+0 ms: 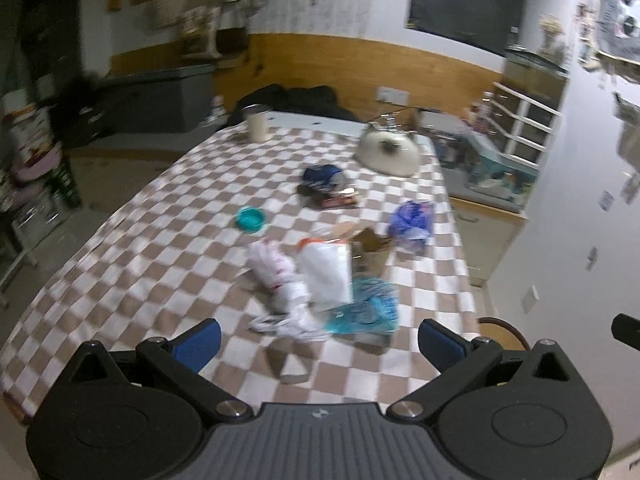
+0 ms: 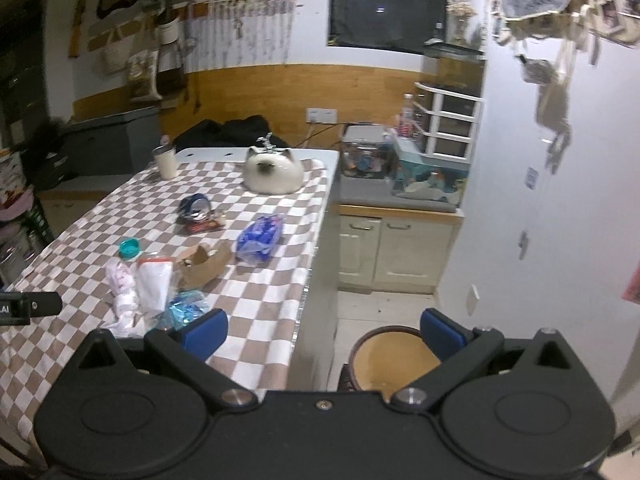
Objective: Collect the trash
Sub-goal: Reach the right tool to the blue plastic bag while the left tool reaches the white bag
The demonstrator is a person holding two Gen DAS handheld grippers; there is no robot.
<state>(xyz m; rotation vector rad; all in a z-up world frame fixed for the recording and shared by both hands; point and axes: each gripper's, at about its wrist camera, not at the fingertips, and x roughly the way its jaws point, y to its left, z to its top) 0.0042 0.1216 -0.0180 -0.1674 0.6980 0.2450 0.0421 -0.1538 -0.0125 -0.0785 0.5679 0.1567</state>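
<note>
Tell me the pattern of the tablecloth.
The tablecloth is a brown-and-white check, clearest in the left wrist view.

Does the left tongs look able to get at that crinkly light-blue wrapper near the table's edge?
Probably yes. The left tongs are open, and the light-blue wrapper lies just ahead of them on the checked tablecloth. Nothing stands between them, though a white bag overlaps its far side.

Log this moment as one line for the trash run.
phase: approach | left gripper: open, empty | right gripper: open, empty | trash: wrappers on checkered table | bin: beside table
</note>
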